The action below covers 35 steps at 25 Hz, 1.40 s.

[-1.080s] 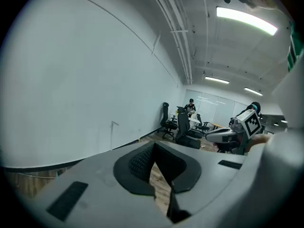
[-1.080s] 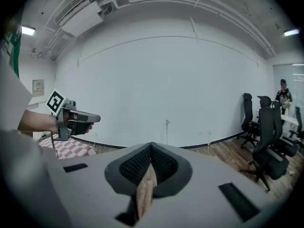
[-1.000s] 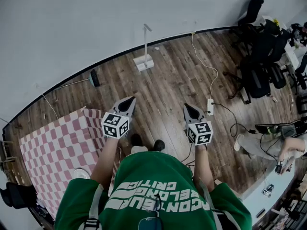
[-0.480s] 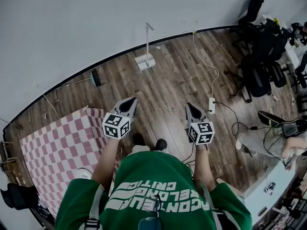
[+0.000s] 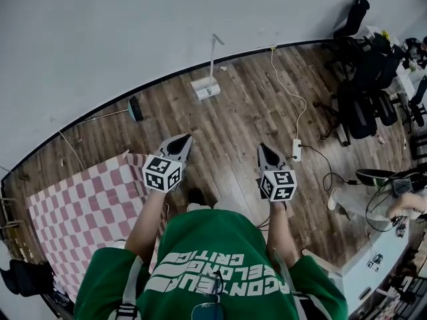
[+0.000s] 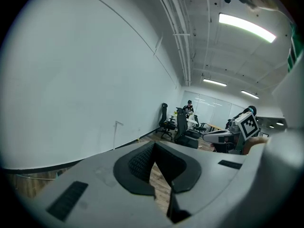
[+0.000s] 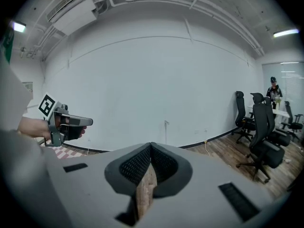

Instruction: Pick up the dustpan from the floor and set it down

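Note:
The white dustpan [image 5: 205, 87] stands on the wooden floor by the wall, its long handle [image 5: 213, 55] upright. It is well ahead of both grippers. My left gripper [image 5: 181, 141] is held in the air, shut and empty, pointing toward the wall. My right gripper [image 5: 265, 149] hangs beside it, also shut with nothing between its jaws. In the left gripper view the jaws [image 6: 154, 145] meet at the tips and the dustpan handle [image 6: 115, 134] shows far off at the wall. From the right gripper [image 7: 151, 145] the handle [image 7: 166, 129] is straight ahead.
A table with a pink and white checked cloth [image 5: 73, 212] is at my left. A power strip [image 5: 297, 150] with a cable lies on the floor to the right. Black office chairs [image 5: 363, 92] and a seated person [image 5: 373, 199] are further right. A small dark object [image 5: 135, 109] lies by the skirting.
The floor and checked table have slid down the head view as I moved a little toward the wall. Both grippers stay side by side and shut.

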Available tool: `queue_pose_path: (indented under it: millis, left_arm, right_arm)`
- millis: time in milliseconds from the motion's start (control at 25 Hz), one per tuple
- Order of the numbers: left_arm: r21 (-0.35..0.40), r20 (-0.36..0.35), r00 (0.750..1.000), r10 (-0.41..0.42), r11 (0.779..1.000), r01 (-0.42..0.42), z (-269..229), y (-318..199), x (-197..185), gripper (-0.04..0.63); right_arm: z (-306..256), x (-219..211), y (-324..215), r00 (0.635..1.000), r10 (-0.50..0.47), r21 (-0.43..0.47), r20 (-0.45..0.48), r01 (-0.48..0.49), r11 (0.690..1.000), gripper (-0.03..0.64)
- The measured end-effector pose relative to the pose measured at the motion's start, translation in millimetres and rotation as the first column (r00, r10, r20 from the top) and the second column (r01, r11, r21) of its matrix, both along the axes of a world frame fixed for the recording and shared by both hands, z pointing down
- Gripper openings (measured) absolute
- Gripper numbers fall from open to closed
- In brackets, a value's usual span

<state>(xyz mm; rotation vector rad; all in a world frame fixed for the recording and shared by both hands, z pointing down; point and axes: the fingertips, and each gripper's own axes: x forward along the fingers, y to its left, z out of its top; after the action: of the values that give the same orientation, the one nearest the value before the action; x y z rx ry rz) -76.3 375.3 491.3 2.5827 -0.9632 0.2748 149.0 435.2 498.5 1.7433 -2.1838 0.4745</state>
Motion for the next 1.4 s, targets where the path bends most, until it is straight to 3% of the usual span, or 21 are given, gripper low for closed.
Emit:
queue_pose_path:
  millis: [480,960,1400]
  left_arm:
    - [-0.040,0.000,1.000,-0.002,0.999,0.002,23.7,-52.2,-21.5,-0.005]
    - [-0.051,0.054,0.996,-0.069,0.996,0.071,34.6,-188.1,-16.7,-0.005]
    - [-0.079,0.064,0.993,-0.097,0.992,0.101,39.1,-289.3,28.5,-0.005]
  right_arm:
    - [23.1,-26.0,-56.7,1.000,-0.011,-0.043,-0.007,0.011,0.999,0.008]
    - [29.3,-14.4,-219.2,0.996,-0.090,-0.041,0.017,0.091,0.995,0.008]
    - [36.1,21.0,-333.2,0.988,-0.156,-0.067,0.014,0.157,0.985,0.008]
